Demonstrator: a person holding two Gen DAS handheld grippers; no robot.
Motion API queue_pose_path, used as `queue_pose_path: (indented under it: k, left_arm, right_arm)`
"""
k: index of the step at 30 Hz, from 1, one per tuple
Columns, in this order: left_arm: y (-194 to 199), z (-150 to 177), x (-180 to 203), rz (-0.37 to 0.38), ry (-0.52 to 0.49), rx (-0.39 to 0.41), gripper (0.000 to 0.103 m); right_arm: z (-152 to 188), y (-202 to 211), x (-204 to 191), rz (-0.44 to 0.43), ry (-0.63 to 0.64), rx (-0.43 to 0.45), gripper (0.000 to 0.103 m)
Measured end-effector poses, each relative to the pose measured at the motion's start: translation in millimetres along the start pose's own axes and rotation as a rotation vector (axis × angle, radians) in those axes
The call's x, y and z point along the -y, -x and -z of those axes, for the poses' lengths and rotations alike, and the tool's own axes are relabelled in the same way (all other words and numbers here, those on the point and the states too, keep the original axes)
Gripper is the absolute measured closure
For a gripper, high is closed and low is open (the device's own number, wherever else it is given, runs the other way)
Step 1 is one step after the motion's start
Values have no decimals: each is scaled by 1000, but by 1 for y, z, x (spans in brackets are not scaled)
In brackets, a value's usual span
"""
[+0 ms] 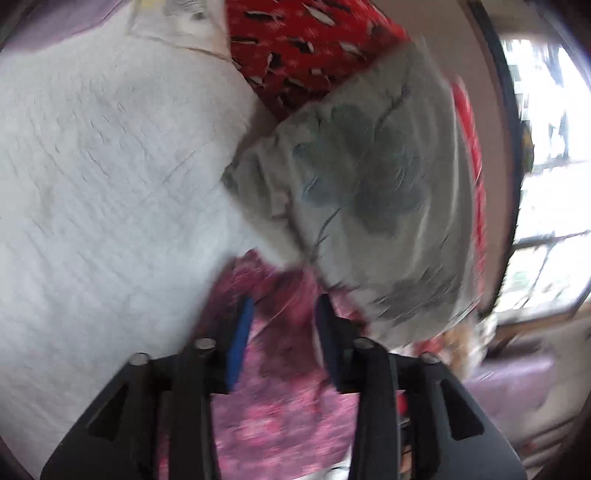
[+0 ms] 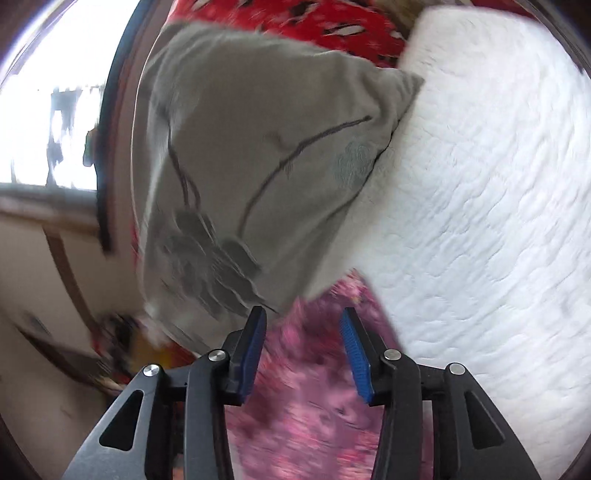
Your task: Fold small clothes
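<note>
The left tongs (image 1: 284, 306) stand with their blue-padded fingers (image 1: 242, 339) apart by a moderate gap, and pink patterned cloth (image 1: 273, 417) fills the space between and beneath them; motion blur makes it impossible to tell whether the pads touch the cloth or only hang above it. The right tongs (image 2: 304, 317) are likewise parted, their ribbed blue pads (image 2: 356, 356) clear to see, with the same pink patterned cloth (image 2: 314, 406) lying between and under them, its print smeared by blur.

Both views are smeared, most of all at the lower edges, so the shape of the pink cloth, its hems and its full outline cannot be made out; it is cut off by the tongs' black bodies at 6 o'clock in each view.

In the left wrist view the cloth runs from the fingertips down to 6 o'clock, with a grey pillow (image 1: 369, 192) printed with dark leaf shapes at 1 to 3 o'clock and a white quilted bed cover (image 1: 103, 184) from 8 to 11 o'clock. A red patterned fabric (image 1: 306, 48) shows at 12 o'clock, and a bright window (image 1: 546, 177) at 3 o'clock.

In the right wrist view the grey pillow (image 2: 258, 166) sits at 10 to 12 o'clock, the white quilted bed cover (image 2: 480, 184) at 1 to 4 o'clock, the red patterned fabric (image 2: 314, 26) at 12 o'clock, and the window (image 2: 48, 122) at 9 to 10 o'clock.
</note>
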State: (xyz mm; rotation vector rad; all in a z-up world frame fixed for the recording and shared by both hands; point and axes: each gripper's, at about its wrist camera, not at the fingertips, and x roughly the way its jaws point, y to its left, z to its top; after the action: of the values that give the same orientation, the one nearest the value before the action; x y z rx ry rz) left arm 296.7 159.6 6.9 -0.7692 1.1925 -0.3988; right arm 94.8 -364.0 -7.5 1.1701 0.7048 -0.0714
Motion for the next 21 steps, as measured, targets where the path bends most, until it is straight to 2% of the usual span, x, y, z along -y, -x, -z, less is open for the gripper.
queue_pose_path:
  k: [1,3,8,11,13,16,17,18,19,20,21]
  left_arm:
    - [-2,5,-1,-23,-35,-18,65]
    - [-9,14,-2,-60,-89,-53,65]
    - [-27,27,1,-100,-162,-103,65]
    - [-35,31,17,-169,-258,-78,55]
    - [-41,30,27,-226,-303,-56,54]
    - [-54,23,32,-256,-304,-53,54]
    - [-56,21,34,-259,-313,-48,57]
    - [-58,20,37,-257,-330,-46,80]
    - [-57,19,41,-253,-353,-36,98]
    - [-57,18,43,-246,-353,-29,100]
    - [-52,15,45,-231,-345,5,100]
  right_arm:
    - [4,-2,-6,66,76,-18,56]
    - [12,-8,-11,136,170,-50,56]
    - [32,-28,-20,215,280,-97,54]
    - [34,-43,-27,245,318,-103,46]
    - [38,-50,-34,285,363,-85,45]
    - [36,-61,-39,356,425,-67,44]
    - [35,-64,-39,370,431,-65,44]
    - [33,-67,-39,384,437,-58,46]
    - [32,-68,-39,378,451,-46,50]
    - [31,-68,-42,366,469,-38,81]
    - [29,-66,-45,345,487,-26,99]
